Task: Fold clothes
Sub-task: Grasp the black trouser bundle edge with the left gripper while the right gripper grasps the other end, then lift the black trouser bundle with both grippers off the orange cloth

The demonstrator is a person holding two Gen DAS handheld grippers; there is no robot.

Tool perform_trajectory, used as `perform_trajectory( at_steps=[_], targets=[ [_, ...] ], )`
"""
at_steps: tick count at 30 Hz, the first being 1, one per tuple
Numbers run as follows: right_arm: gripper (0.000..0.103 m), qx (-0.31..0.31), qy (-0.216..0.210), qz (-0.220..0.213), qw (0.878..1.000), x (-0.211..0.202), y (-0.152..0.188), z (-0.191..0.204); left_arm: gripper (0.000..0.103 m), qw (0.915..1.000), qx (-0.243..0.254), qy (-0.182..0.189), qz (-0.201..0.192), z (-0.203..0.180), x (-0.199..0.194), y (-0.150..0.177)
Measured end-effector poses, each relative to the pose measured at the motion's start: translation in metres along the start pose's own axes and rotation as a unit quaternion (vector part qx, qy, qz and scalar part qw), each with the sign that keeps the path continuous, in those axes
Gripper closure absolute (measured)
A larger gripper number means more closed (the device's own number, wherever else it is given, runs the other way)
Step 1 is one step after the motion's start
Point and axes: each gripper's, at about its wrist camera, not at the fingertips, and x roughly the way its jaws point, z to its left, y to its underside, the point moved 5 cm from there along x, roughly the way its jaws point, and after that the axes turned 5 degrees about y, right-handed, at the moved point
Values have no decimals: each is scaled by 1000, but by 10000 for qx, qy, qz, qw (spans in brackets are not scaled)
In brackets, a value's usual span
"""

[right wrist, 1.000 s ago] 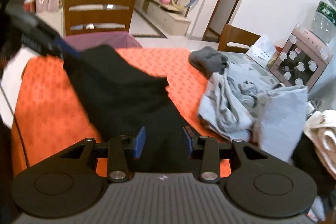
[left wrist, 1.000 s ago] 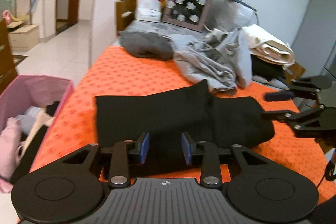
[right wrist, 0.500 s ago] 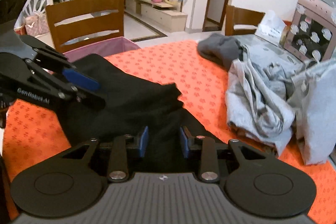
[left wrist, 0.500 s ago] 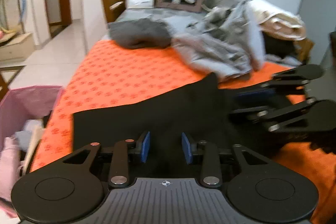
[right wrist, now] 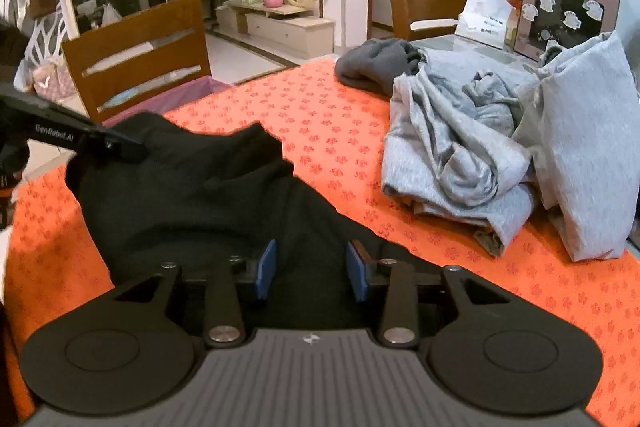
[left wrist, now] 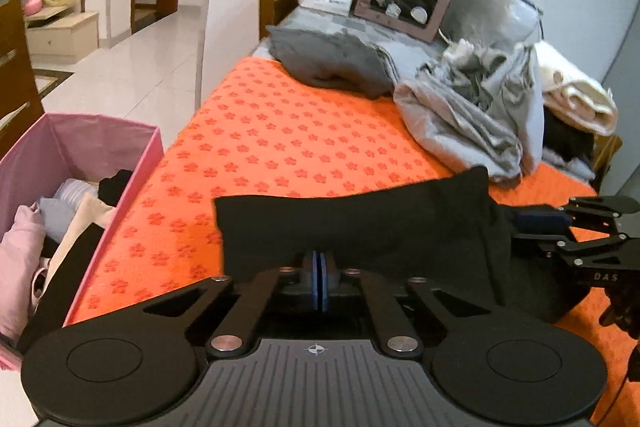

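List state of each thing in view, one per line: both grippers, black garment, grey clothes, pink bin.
left gripper: jaws closing, pads nearly together on the black garment's near edge
right gripper: jaws opening, black cloth between the pads
black garment: partly folded, lying on the orange cloth
light grey clothes: unfolded, crumpled heap
dark grey garment: bunched, not folded
pink bin: open, clothes inside

Left black two-finger gripper [left wrist: 319,277] – blue rubber pads, silver pivot screws, ribbed grey housing. Right black two-finger gripper [right wrist: 311,269] – identical build; white lettering on the side plates.
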Motion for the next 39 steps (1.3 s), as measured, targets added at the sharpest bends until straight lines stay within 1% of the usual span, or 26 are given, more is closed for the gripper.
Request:
perform_trajectory(
  at_steps=[2,4,8,11,15,16,18,19,21,22,24,25,28,29,31,34,39],
  targets=[
    [59,-91,68,-99,9999,-11,-9,4,72,9996,-151,-34,-215,10,-17,-4],
    [59,-156,77,-141,9997,-21,-17,8,72,9989,-285,-133,-345,22,-35,-5],
    [58,-398,21,-165,9991,-35,-27,27,71,9971,-558,-270,-434,45,-65,-1],
    [58,-566,-1,-124,9983,-35,-26,43,66,9958,-707,-363,-451,57,-83,9],
    [58,-690,-27,-77,9976,-33,-20,66,65,9943,-928,-378,-353,66,-98,28],
    [57,-790,-47,-92,9968,-32,-20,74,64,9941,-969,-362,-320,67,-101,32],
    [48,-1033,-119,-141,9945,-31,-22,93,55,9937,-1040,-321,-261,67,-105,39],
    [44,-1174,-172,-166,9928,-30,-24,104,54,9936,-1067,-296,-238,67,-107,41],
    [44,-1477,-282,-224,9884,-27,-27,126,52,9931,-1137,-223,-187,67,-109,45],
    [44,-1653,-342,-264,9853,-25,-29,139,50,9925,-1199,-173,-153,67,-110,46],
    [44,-1980,-432,-319,9787,-21,-31,161,41,9909,-1343,-45,-94,68,-110,48],
    [44,-2185,-477,-338,9741,-17,-33,174,38,9898,-1420,2,-79,69,-110,48],
    [43,-2561,-650,-392,9637,-6,-37,204,28,9884,-1509,133,-129,68,-113,47],
    [42,-2727,-645,-398,9591,-1,-37,212,27,9880,-1529,174,-151,68,-114,47],
    [42,-3113,-582,-410,9476,8,-35,226,20,9871,-1571,257,-194,68,-116,46],
    [42,-3645,-475,-346,9293,22,-30,242,15,9848,-1671,402,-261,70,-117,44],
    [42,-4394,-199,-255,8977,37,-18,253,12,9825,-1767,502,-295,70,-115,42]
  ],
)
